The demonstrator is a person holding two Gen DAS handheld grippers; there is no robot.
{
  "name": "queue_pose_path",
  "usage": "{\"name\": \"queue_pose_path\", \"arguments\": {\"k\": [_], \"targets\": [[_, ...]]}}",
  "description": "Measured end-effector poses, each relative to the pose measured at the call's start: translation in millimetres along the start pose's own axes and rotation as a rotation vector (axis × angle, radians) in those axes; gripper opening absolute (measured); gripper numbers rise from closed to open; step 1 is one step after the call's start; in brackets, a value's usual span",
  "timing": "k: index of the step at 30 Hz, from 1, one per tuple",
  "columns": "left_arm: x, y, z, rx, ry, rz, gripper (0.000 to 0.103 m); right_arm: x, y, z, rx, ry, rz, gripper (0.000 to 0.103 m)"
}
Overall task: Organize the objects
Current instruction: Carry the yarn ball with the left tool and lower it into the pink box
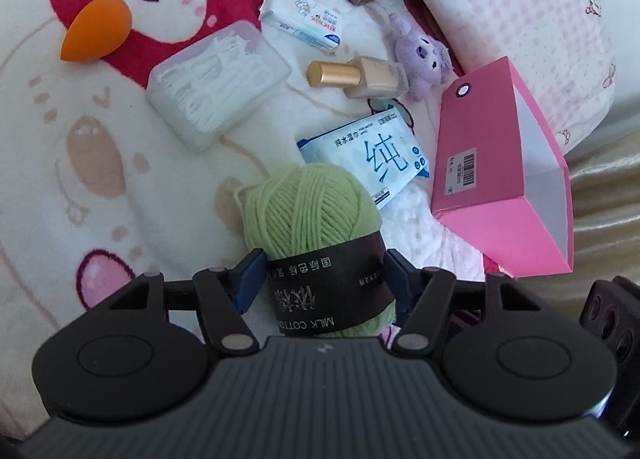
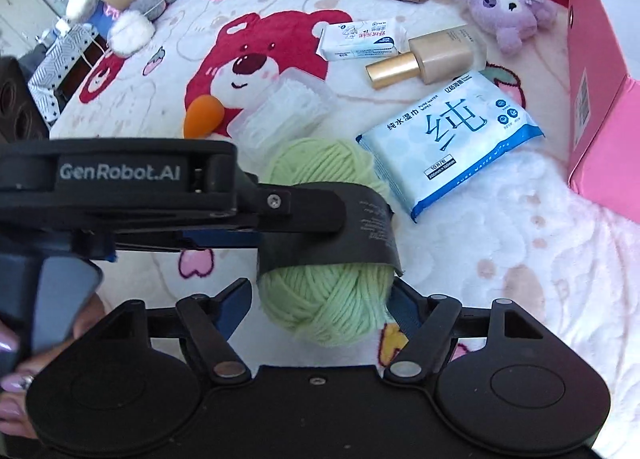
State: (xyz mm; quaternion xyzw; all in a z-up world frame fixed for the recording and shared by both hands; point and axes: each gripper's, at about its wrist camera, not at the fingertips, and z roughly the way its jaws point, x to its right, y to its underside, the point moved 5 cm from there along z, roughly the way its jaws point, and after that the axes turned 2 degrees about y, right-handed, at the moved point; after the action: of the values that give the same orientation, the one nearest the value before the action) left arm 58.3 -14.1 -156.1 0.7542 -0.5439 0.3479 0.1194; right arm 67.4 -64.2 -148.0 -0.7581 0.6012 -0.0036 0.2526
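Observation:
A ball of light green yarn (image 1: 308,207) with a black paper band lies on the bear-print blanket (image 1: 80,179). My left gripper (image 1: 324,279) is shut on it, its blue pads pressing both sides of the band. In the right wrist view the left gripper (image 2: 304,219) reaches in from the left and holds the yarn (image 2: 324,303) at the band. My right gripper (image 2: 320,307) straddles the yarn's near end, open: a thin gap shows at its left pad (image 2: 236,303), while the right pad sits against the wool.
An open pink box (image 1: 500,163) lies tilted at the right. Beyond the yarn lie a wet wipes pack (image 1: 372,155), a gold-capped bottle (image 1: 356,77), a tissue pack (image 1: 304,21), a clear swab box (image 1: 216,79), an orange sponge (image 1: 94,27) and a purple plush (image 1: 424,55). A hand (image 2: 12,379) holds the left gripper.

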Motion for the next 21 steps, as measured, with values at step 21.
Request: {"name": "queue_pose_path", "arguments": {"k": [21], "targets": [[56,6,-22,0.171,0.07,0.118,0.054,-2,7,-47,0.285,0.138,-0.125,0.06]]}}
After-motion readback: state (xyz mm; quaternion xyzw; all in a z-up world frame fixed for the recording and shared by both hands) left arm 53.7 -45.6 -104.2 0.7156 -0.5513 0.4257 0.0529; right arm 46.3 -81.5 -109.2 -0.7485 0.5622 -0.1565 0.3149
